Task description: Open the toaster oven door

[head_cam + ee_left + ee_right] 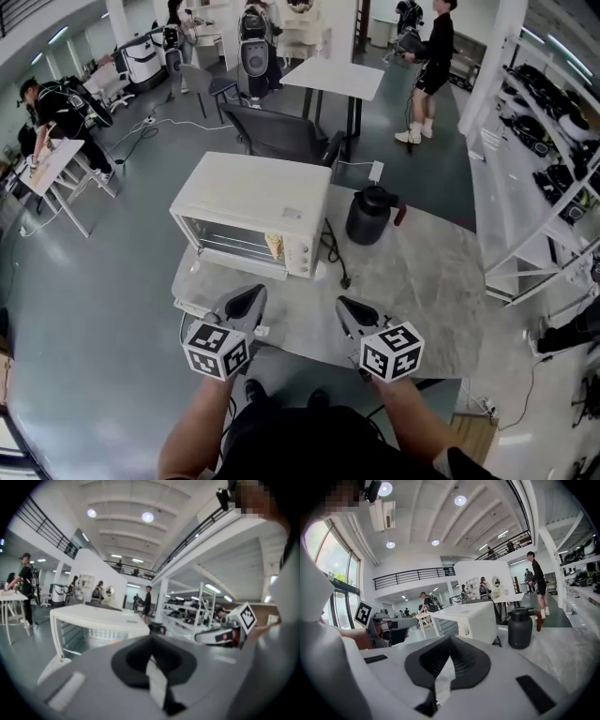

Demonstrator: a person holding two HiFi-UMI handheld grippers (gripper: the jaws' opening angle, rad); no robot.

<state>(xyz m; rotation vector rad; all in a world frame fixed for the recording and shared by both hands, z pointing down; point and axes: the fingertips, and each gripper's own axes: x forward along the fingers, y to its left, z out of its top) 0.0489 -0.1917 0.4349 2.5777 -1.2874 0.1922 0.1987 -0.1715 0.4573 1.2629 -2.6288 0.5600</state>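
Observation:
A white toaster oven (251, 214) stands at the back left of the grey marble table (422, 281), its glass door (234, 240) facing me and looking closed. Both grippers hover over the table's near edge, short of the oven and apart from it. My left gripper (247, 302) is shut and empty; the left gripper view has its joined tips (151, 640) pointing at the oven (93, 623). My right gripper (351, 309) is also shut and empty, its tips (450, 640) aimed at the oven's knob side (471, 620).
A black jug (371, 216) stands right of the oven, with a black power cord (333, 255) between them. A dark chair (281, 136) sits behind the table, a white table (333, 75) beyond it. Shelving (553, 141) lines the right. People stand farther off.

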